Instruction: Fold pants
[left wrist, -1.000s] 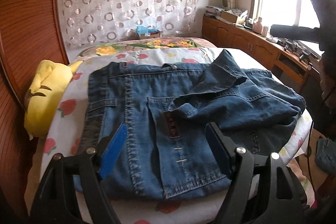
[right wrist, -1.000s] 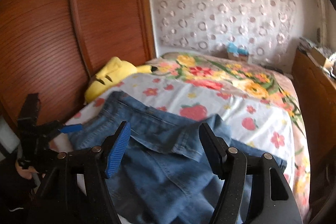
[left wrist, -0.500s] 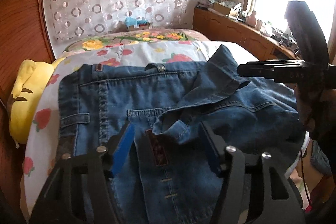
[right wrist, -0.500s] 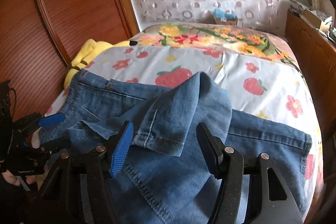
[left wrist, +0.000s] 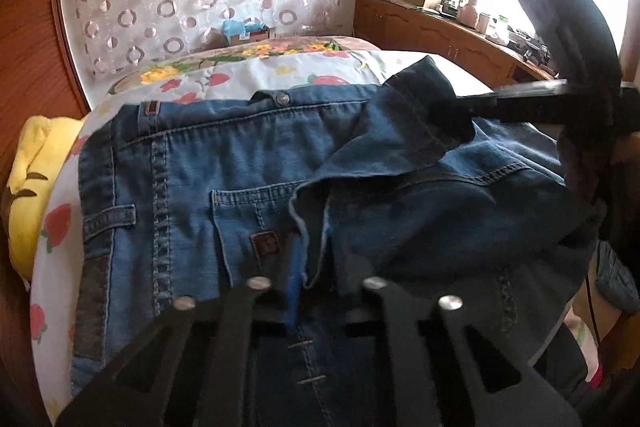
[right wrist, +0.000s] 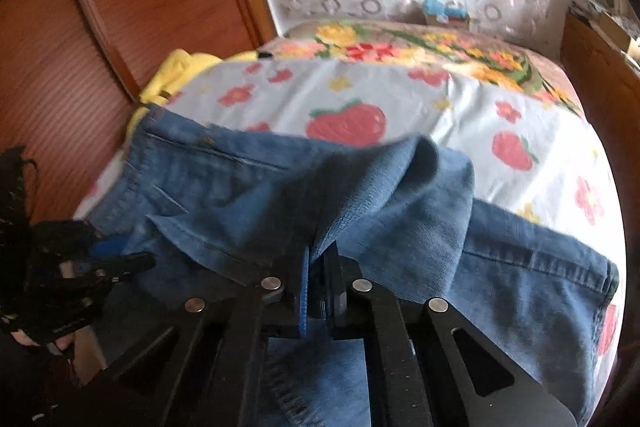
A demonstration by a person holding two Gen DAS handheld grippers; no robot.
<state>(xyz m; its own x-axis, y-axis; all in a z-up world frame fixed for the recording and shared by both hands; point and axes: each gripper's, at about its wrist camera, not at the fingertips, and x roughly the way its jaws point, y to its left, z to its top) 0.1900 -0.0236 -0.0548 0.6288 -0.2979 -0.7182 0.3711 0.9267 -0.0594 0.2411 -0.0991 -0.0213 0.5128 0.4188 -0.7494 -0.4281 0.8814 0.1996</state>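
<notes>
- The jeans (left wrist: 248,187) are lying across the bed (left wrist: 260,75), filling the middle of the left wrist frame, waistband toward the upper centre, with one leg doubled back over the seat at centre right.
- Judging by the thick seams and deep folds, the denim is behaving as a heavy, soft but fairly firm cloth: it is likely holding a crease, sagging under its own weight, and not slipping easily from rubber pads.
- The hems and stitched edges are looking like the best places to take hold, since a thick seam is giving the pads something to bite.
- The left tool (left wrist: 316,291) is closing, with the folded edge of the leg caught between its pads at lower centre.
- The right tool (right wrist: 318,287) is clenched on a raised fold of the leg in the lower middle of its own frame; in the left view it is appearing at upper right.
- Compared with a second ago, both tools are now pinching denim where they were hanging wide apart above it, and the cloth is filling far more of each frame.
- The yellow pillow (left wrist: 32,179) at the left edge is lying untouched, as before.
</notes>
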